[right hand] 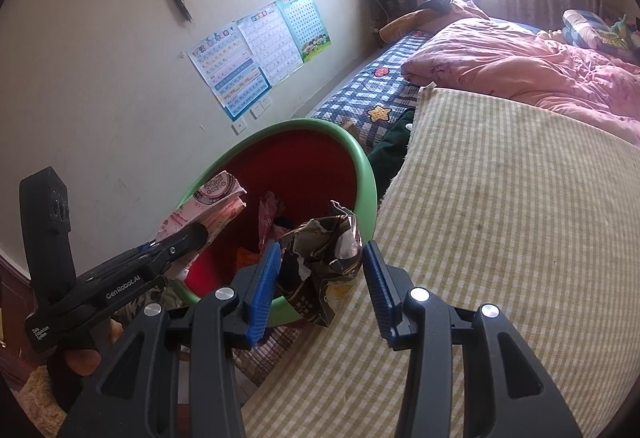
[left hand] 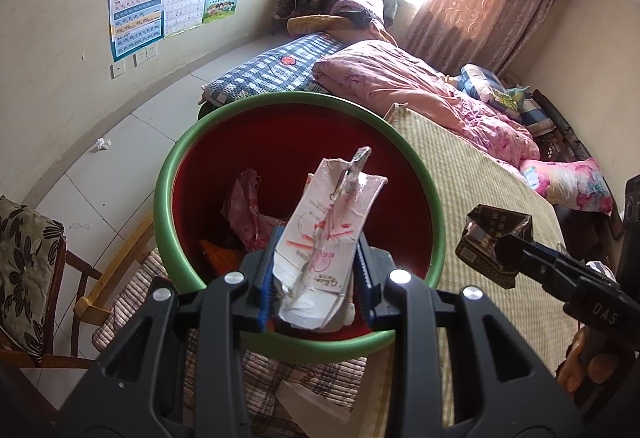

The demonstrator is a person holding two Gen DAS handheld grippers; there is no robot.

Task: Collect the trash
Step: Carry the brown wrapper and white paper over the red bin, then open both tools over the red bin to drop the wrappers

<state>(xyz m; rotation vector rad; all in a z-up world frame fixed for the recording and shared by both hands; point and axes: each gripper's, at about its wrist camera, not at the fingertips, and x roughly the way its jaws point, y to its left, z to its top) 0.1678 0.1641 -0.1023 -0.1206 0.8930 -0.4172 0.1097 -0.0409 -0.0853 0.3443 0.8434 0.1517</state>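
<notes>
Left tool (left hand: 316,274) clamps white carton (left hand: 332,234) over red bin (left hand: 180,165); right tool (right hand: 320,278) grips crumpled dark pack (right hand: 324,258) beside rim.

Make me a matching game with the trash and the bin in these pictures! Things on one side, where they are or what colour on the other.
Things:
1. white and pink carton
2. crumpled dark packet
3. bin rim
4. crumpled white paper

Places or colours:
A. green
B. on the floor by the wall
C. in the left gripper
D. in the right gripper

Pairs: 1-C, 2-D, 3-A, 4-B
</notes>
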